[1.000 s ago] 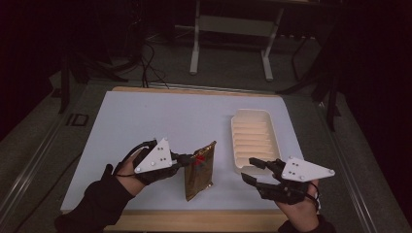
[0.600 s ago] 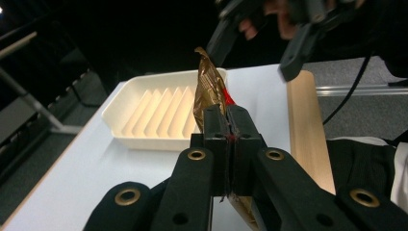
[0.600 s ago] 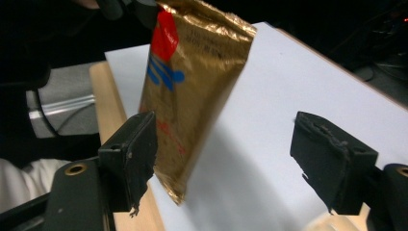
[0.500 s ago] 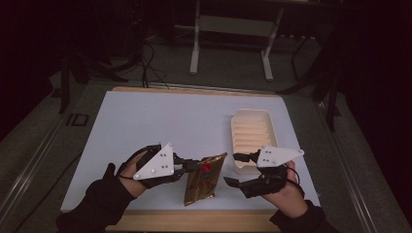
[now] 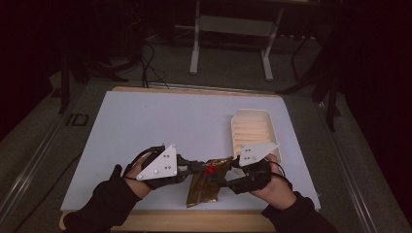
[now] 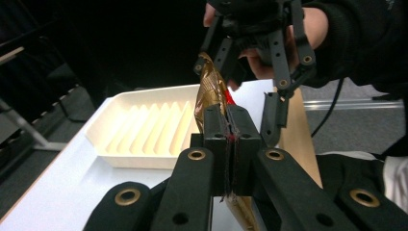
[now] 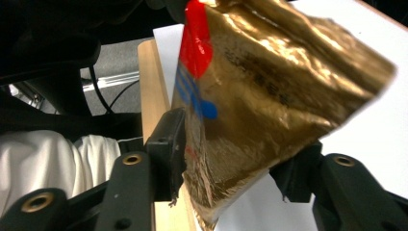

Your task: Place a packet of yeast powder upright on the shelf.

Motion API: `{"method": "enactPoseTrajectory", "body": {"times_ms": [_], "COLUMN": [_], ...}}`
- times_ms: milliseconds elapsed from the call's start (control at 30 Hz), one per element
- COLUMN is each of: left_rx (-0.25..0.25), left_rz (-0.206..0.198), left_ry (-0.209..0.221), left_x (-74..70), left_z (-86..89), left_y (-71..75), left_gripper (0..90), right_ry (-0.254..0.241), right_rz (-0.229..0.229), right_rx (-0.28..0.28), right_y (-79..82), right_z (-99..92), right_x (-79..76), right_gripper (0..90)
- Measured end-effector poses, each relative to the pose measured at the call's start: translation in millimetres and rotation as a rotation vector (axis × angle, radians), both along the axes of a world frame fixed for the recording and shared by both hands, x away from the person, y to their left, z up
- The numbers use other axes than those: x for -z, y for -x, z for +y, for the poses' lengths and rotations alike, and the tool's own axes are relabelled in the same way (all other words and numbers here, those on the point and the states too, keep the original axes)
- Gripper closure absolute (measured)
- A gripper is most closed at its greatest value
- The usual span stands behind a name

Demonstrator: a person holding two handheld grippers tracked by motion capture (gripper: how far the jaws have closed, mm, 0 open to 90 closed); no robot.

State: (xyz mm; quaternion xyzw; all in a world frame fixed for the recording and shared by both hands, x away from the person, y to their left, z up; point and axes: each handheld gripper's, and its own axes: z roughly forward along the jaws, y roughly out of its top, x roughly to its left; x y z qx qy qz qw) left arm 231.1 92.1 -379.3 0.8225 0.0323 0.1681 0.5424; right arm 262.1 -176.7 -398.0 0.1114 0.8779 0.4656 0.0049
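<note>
The right gripper (image 7: pixel 231 168) stands with its black jaws apart on either side of a crinkled gold foil packet (image 7: pixel 269 96), above the white table (image 7: pixel 380 120).

Pretty dark room overall, with most of the light landing on the white table top (image 5: pixel 160 126), which has a wooden edge (image 5: pixel 194 221) along the near side. Grey floor (image 5: pixel 228 68) beyond the far end, with a white metal stand (image 5: pixel 232 29) on two legs and some black cables (image 5: pixel 145 53) snaking off to the left. Dark frame posts (image 5: pixel 333 92) on the right, and everything behind that is just black.
</note>
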Motion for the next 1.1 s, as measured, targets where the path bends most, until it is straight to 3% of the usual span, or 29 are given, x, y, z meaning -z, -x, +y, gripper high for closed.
{"method": "enactPoseTrajectory", "body": {"times_ms": [67, 200, 400, 433, 533, 567, 600, 867, 1100], "left_rx": [-0.014, -0.026, -0.005, -0.01, -0.017, -0.027, -0.031, -0.07, -0.073], "left_rz": [0.006, 0.02, 0.034, 0.06, 0.07, 0.123, 0.152, 0.193, 0.245], "left_ry": [0.005, 0.002, 0.011, 0.024, 0.043, 0.045, 0.063, 0.104, 0.142], "left_x": [0.2, 2.1, 4.6, 4.2, 2.9, 0.5, -0.6, -2.2, 8.4], "left_z": [0.4, 0.2, 0.9, 2.0, 3.8, 4.6, 5.7, 13.9, 20.4], "left_y": [-0.2, -1.8, -2.8, -3.9, -4.9, -6.5, -7.2, -7.4, -12.2], "left_gripper": [88.9, 88.7, 86.7, 83.9, 77.5, 77.5, 72.9, 49.2, 38.8], "right_ry": [0.019, 0.032, 0.058, 0.059, 0.062, 0.059, 0.06, 0.058, 0.061], "right_rz": [-0.024, -0.004, -0.004, 0.0, -0.005, -0.005, -0.005, -0.037, -0.075], "right_rx": [-0.008, -0.022, -0.045, -0.05, -0.051, -0.045, -0.042, -0.025, 0.002], "right_y": [-1.3, -3.4, -2.2, -2.4, -2.7, -3.1, -3.6, -5.5, -7.6], "right_z": [-0.5, -0.8, -0.7, -1.4, -2.0, -2.5, -3.2, -8.4, -14.4], "right_x": [-0.6, -0.9, -1.3, -1.4, -1.4, -1.6, -2.3, -11.0, -21.4], "right_gripper": [63.4, 73.2, 74.9, 75.1, 75.2, 75.3, 75.4, 75.6, 75.7]}}
